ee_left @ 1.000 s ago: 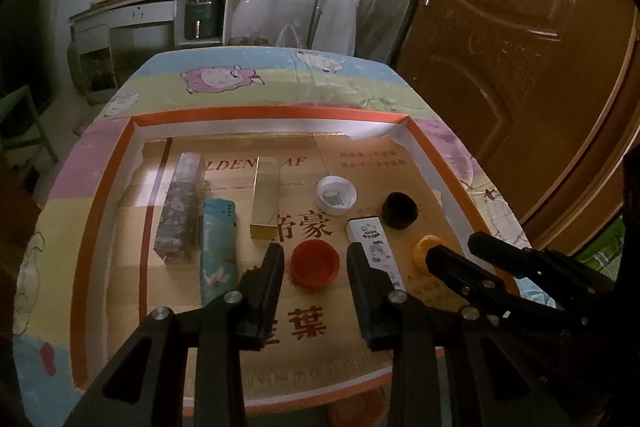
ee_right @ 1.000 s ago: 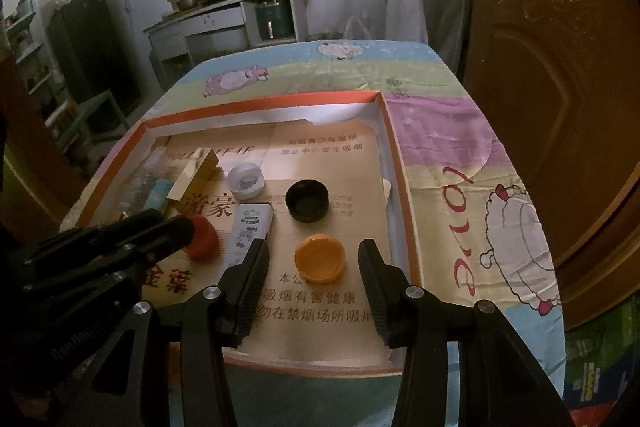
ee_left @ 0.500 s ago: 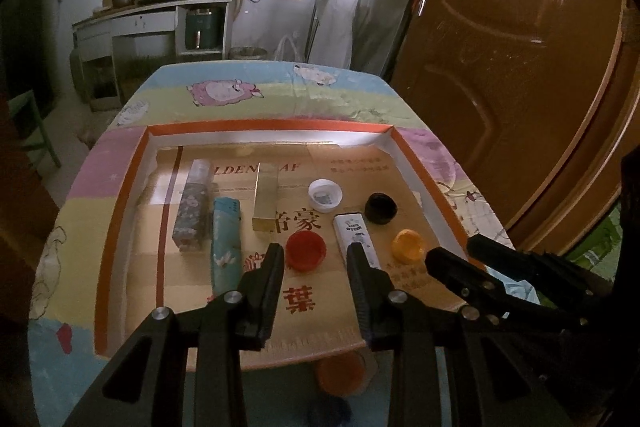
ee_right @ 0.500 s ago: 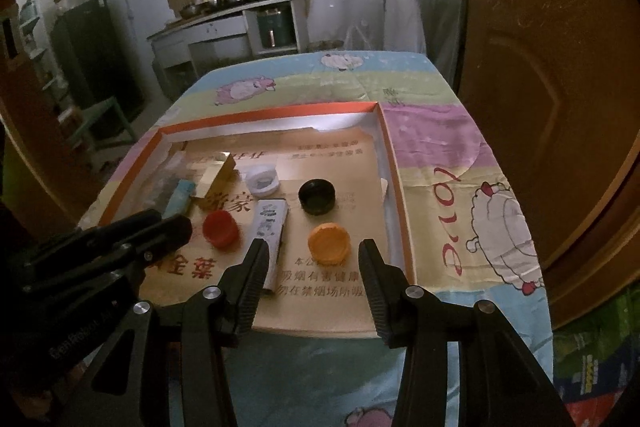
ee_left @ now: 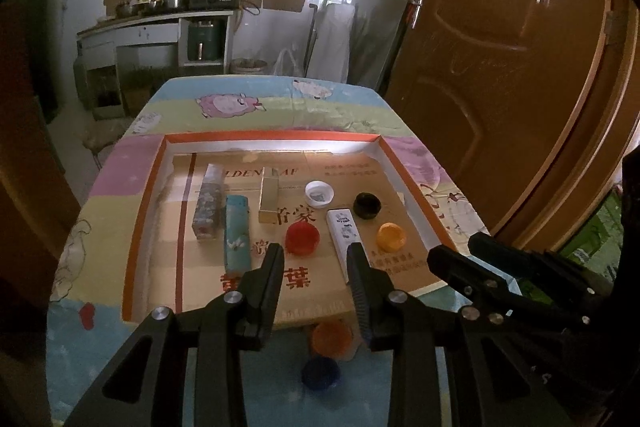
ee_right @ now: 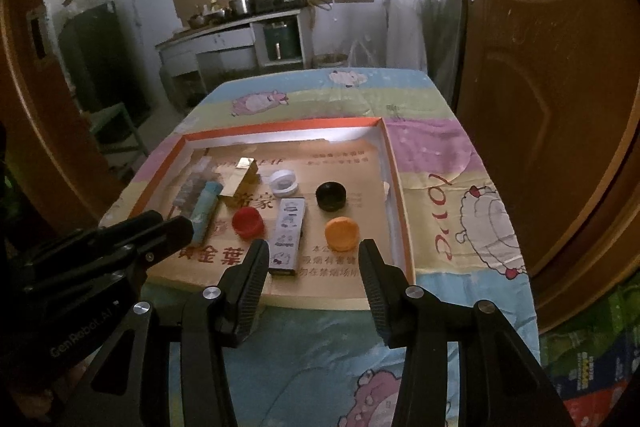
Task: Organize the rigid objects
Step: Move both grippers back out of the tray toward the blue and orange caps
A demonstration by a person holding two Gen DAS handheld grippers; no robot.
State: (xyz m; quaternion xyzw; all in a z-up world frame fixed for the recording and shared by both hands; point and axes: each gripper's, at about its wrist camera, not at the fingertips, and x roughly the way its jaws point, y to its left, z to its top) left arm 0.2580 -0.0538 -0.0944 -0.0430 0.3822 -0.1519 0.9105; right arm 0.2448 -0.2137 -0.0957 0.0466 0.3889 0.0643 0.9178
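Left gripper [ee_left: 316, 263]: jaws spread, nothing between them, held above the near edge of the tray [ee_left: 144, 211]. Right gripper [ee_right: 310, 259]: jaws likewise spread and empty, over the same near edge; its fingers also show at the right of my left view.

Tray: shallow, orange-rimmed, lined with printed cardboard, lying on the bench [ee_left: 248, 107], which is covered by a cartoon-sheep cloth.

Contents, left to right: grey patterned box [ee_left: 208, 203], teal lighter [ee_left: 237, 233] just beside it, gold box [ee_left: 269, 201], red cap [ee_left: 302, 237], white cap [ee_left: 319, 193], white printed box [ee_left: 344, 233], black cap [ee_left: 367, 205], orange cap [ee_left: 391, 237]. All lie apart from both grippers.

Outside the tray, on the cloth near me: an orange lid [ee_left: 332, 337] and a blue cap [ee_left: 320, 373], touching or nearly so.
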